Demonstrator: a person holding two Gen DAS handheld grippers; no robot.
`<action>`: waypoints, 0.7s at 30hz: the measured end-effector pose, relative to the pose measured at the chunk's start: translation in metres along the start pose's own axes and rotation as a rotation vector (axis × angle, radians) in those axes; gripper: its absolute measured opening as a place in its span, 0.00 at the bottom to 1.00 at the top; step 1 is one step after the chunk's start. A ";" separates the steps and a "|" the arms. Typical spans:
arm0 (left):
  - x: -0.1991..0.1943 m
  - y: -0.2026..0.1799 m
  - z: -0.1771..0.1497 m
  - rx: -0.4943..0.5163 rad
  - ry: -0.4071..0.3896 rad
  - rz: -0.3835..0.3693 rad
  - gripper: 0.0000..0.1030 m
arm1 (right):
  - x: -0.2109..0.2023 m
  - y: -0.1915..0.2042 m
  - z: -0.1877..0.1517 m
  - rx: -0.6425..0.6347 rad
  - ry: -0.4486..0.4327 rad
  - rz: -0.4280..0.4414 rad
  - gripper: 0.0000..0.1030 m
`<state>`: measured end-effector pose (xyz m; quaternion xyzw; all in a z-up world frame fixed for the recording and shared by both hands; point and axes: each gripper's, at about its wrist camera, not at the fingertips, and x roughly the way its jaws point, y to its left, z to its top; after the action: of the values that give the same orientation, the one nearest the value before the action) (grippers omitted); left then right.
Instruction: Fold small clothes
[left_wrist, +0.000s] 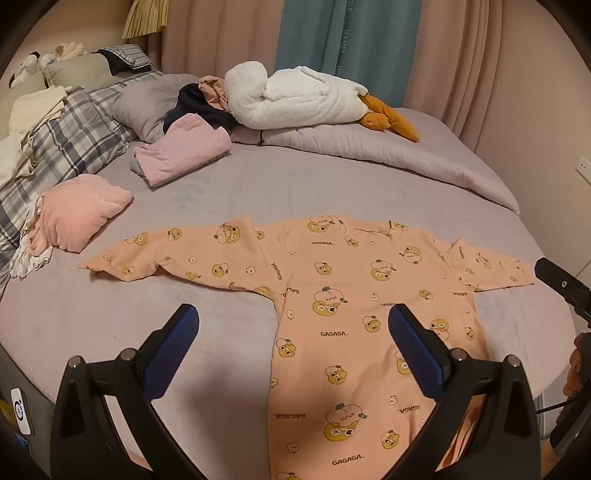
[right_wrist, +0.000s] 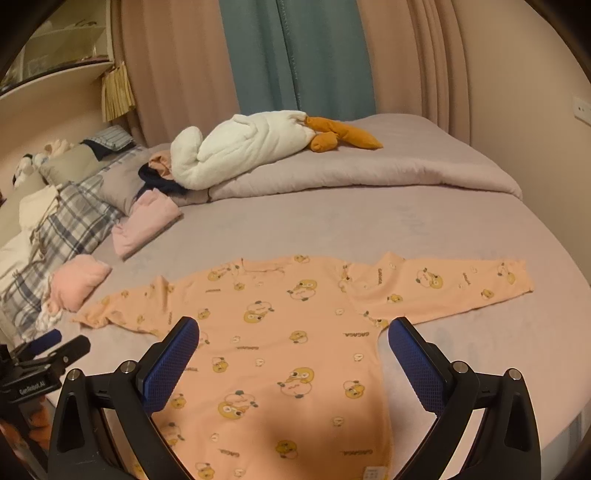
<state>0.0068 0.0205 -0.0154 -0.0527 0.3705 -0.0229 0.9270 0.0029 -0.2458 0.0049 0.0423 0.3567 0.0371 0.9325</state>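
Note:
A peach long-sleeved child's top (left_wrist: 343, 295) with yellow cartoon prints lies flat on the lilac bed, both sleeves spread out sideways. It also shows in the right wrist view (right_wrist: 280, 332). My left gripper (left_wrist: 293, 321) is open and empty, hovering above the top's lower left side near the left armpit. My right gripper (right_wrist: 293, 334) is open and empty, hovering above the top's lower body. The right gripper's tip shows at the right edge of the left wrist view (left_wrist: 561, 284). The left gripper shows at the left edge of the right wrist view (right_wrist: 48, 350).
A folded pink garment (left_wrist: 184, 151) and a fluffy pink bundle (left_wrist: 74, 214) lie left of the top. A white plush goose (left_wrist: 295, 96) rests on a rolled lilac duvet (left_wrist: 388, 155) at the back. Plaid pillows (left_wrist: 66, 144) line the left. The bed edge runs along the right.

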 end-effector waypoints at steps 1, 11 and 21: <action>0.000 0.000 0.001 -0.001 0.001 -0.003 1.00 | -0.001 0.000 0.000 0.001 -0.003 -0.003 0.99; -0.002 -0.002 -0.002 -0.008 0.012 -0.032 1.00 | -0.003 -0.007 -0.002 0.023 -0.003 -0.023 0.99; 0.002 0.003 0.003 -0.021 0.008 -0.036 1.00 | -0.004 -0.014 -0.001 0.046 -0.008 -0.056 0.99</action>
<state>0.0100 0.0237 -0.0152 -0.0692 0.3734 -0.0360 0.9244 -0.0006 -0.2600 0.0052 0.0539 0.3550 0.0028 0.9333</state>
